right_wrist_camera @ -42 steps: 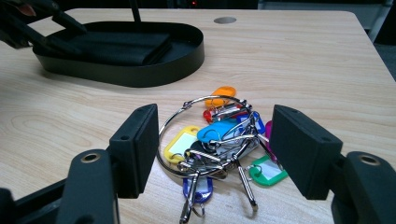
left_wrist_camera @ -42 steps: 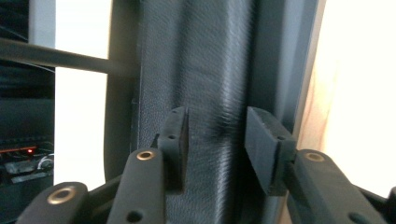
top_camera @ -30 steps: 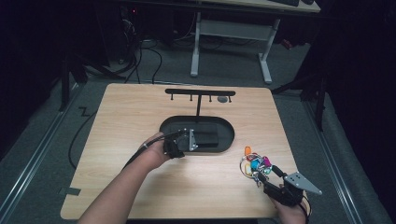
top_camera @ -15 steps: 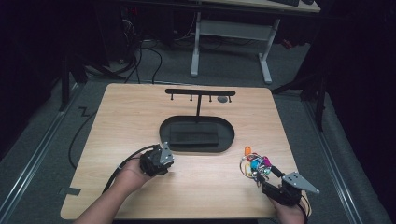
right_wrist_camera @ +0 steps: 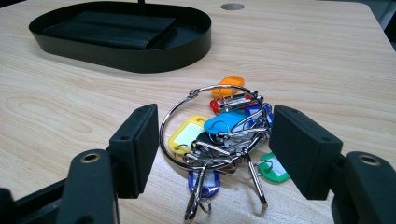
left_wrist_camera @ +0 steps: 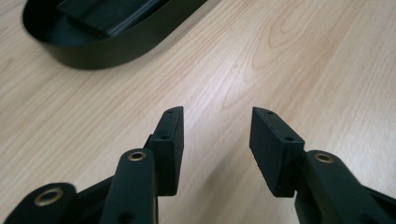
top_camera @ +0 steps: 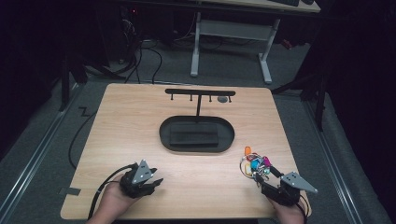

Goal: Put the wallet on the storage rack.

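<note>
— Both grippers sit at the near edge of the wooden table (top_camera: 140, 121), each held in a hand. What does the left gripper (top_camera: 150, 183) have?

— Nothing. Its jaws are spread apart over bare wood at the near left, and in the left gripper view (left_wrist_camera: 215, 140) only tabletop lies between them. A black cable trails from it toward the near left edge.

— And the right gripper (top_camera: 261, 179)?

— At the near right, jaws wide apart as well, gripping nothing. In the right gripper view (right_wrist_camera: 212, 144) the two black pads stand on either side of the key bunch (right_wrist_camera: 224, 135); I cannot tell whether either pad touches it.

— Going by size after the table, what comes next?

— A black oval tray (top_camera: 163, 135) at the middle of the table, with a flat black wallet-like block (top_camera: 194, 136) lying inside it. Just beyond the tray, on the far side, stands a black T-shaped rack (top_camera: 200, 93) with small pegs under its crossbar.

— Then the keys?

— Yes, the key bunch (top_camera: 254, 164) lies flat on the wood to the right of the tray and nearer, just ahead of the right gripper. A big wire ring (right_wrist_camera: 187, 121) holds tags in orange, blue, yellow, green, red and purple, plus smaller metal rings

— Smallest thing?

— A round grey hole (right_wrist_camera: 232, 6) in the tabletop by the far right end of the rack
</note>
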`<state>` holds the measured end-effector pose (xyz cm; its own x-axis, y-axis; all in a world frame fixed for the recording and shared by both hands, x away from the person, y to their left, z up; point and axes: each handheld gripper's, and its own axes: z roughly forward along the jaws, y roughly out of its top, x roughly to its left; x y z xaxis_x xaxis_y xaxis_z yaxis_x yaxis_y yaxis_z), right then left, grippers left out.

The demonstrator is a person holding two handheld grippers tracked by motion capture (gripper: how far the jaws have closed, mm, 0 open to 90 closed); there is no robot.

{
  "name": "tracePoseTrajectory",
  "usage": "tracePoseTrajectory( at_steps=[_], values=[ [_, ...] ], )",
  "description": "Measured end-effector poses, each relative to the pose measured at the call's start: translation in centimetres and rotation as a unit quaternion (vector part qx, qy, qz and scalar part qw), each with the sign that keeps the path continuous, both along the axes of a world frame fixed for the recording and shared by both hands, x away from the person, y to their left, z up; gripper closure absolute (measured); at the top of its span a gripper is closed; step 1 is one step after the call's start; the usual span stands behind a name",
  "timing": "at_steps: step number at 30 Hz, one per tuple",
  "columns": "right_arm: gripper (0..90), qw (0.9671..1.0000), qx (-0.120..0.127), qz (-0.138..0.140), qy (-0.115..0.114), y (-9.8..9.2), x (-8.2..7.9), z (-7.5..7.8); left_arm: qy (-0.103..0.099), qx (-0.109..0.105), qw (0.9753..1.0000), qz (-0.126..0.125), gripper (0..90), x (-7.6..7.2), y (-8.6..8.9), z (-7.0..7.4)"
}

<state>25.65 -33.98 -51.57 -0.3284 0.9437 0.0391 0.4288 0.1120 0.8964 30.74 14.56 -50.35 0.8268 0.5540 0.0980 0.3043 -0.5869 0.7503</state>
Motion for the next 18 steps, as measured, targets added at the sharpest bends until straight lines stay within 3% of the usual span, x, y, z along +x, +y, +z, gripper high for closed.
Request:
tracePoseTrajectory(
  at_steps=[2,3,4,6,8,10,12,13,14,15,18],
  values=[
    [33.6,1.0,-0.002,0.001,0.0,0.0,0.0,0.0,0.004,-0.041,0.999,0.013,51.7,-0.8,1.5,-0.3],
    [33.6,1.0,-0.002,0.002,0.0,0.0,0.0,0.0,0.011,-0.081,0.9962,0.028,51.4,-1.4,2.8,-0.9],
    [33.6,1.0,-0.003,0.003,0.001,0.1,0.0,0.1,0.019,-0.089,0.9951,0.037,52.0,-1.6,3.6,-1.1],
    [33.6,1.0,-0.005,0.004,-0.001,0.1,0.0,0.1,0.011,-0.07,0.9962,0.05,48.8,-1.6,4.4,-0.8],
    [33.6,1.0,-0.007,0.006,0.001,0.2,0.1,0.0,0.01,-0.082,0.9946,0.063,46.4,-1.5,5.2,-0.8],
    [33.6,0.9999,-0.011,0.006,0.005,0.3,0.3,-0.1,0.031,-0.097,0.993,0.059,45.6,-1.1,5.4,-1.1],
    [33.6,0.9999,-0.013,0.005,0.008,0.4,0.3,-0.2,0.032,-0.09,0.9939,0.056,42.2,-1.0,5.2,-1.2],
    [33.6,0.9998,-0.015,0.005,0.01,0.4,0.3,-0.3,0.018,-0.067,0.9963,0.05,41.4,-1.2,4.8,-1.2],
    [33.6,0.9998,-0.016,0.003,0.011,0.5,0.3,-0.3,0.018,-0.067,0.9963,0.05,40.5,-1.2,4.8,-1.2],
    [33.6,0.9997,-0.02,0.004,0.01,0.5,0.3,-0.4,0.005,-0.056,0.9972,0.049,39.4,-1.4,4.5,-1.2],
    [33.6,0.9996,-0.026,-0.001,0.01,0.8,0.1,-0.4,0.003,-0.062,0.9971,0.045,37.3,-1.6,4.5,-1.0]
  ],
)
